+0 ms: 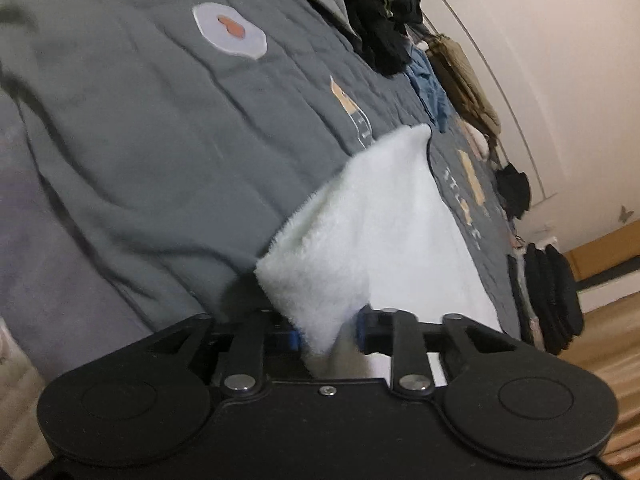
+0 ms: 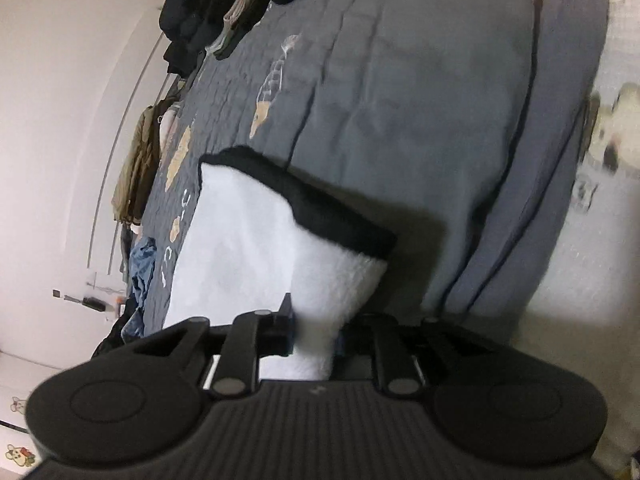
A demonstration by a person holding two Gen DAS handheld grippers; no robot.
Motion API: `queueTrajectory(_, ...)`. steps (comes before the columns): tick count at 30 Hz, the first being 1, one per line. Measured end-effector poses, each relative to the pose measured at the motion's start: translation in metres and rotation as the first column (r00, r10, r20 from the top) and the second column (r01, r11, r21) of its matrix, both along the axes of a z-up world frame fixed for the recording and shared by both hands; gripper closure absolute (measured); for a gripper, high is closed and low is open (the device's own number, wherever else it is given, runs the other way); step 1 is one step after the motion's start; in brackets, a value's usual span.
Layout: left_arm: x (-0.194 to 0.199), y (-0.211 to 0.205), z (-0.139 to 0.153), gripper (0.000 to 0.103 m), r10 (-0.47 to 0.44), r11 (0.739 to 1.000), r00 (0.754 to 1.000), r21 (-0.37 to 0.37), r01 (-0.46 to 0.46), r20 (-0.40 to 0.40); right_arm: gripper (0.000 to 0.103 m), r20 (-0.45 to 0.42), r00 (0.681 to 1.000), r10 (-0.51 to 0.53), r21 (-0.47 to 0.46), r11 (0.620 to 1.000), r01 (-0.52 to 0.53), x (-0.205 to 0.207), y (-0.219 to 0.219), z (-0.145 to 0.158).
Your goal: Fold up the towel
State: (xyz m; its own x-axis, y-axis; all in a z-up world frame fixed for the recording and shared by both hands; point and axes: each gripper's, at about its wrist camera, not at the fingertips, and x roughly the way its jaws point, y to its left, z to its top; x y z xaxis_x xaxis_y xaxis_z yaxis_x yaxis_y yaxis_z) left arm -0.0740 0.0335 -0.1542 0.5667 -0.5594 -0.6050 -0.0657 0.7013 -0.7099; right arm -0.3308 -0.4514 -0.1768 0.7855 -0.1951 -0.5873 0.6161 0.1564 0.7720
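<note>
A white fluffy towel (image 1: 360, 224) hangs lifted above a grey quilted bedspread (image 1: 152, 140). My left gripper (image 1: 330, 334) is shut on one corner of it, the pile bunched between the blue-padded fingers. In the right wrist view the same towel (image 2: 240, 252) shows a black trim along its upper edge. There my right gripper (image 2: 314, 338) is shut on another corner. The towel stretches away from both grippers toward the bed. Its far end lies on the quilt.
The bedspread (image 2: 420, 100) carries printed patches and fish motifs. Dark clothes (image 1: 380, 12) are heaped at the bed's far end, with a blue garment (image 1: 432, 92) and an olive one (image 2: 136, 160) along the edge. A pale wall (image 2: 60, 80) and wooden floor (image 1: 600, 344) flank the bed.
</note>
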Motion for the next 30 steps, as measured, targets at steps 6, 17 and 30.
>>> queueTrajectory(6, -0.007, 0.028, 0.027, 0.071, 0.153, 0.984, 0.983, 0.076, -0.161, 0.098, 0.073, -0.042, 0.998, -0.04, -0.102, 0.994, 0.035, -0.019, -0.006, 0.028)
queueTrajectory(17, -0.02, 0.006, 0.048, 0.048, -0.001, 0.987, 0.967, -0.152, 0.042, 0.257, 0.062, 0.032, 0.999, -0.006, -0.388, 0.922, 0.018, -0.035, 0.003, 0.082)
queueTrajectory(30, -0.018, -0.055, 0.008, 0.036, -0.221, 0.957, 0.956, -0.146, 0.25, 0.191, 0.059, -0.001, 0.952, 0.307, -0.234, 0.925, -0.299, 0.038, 0.047, 0.027)
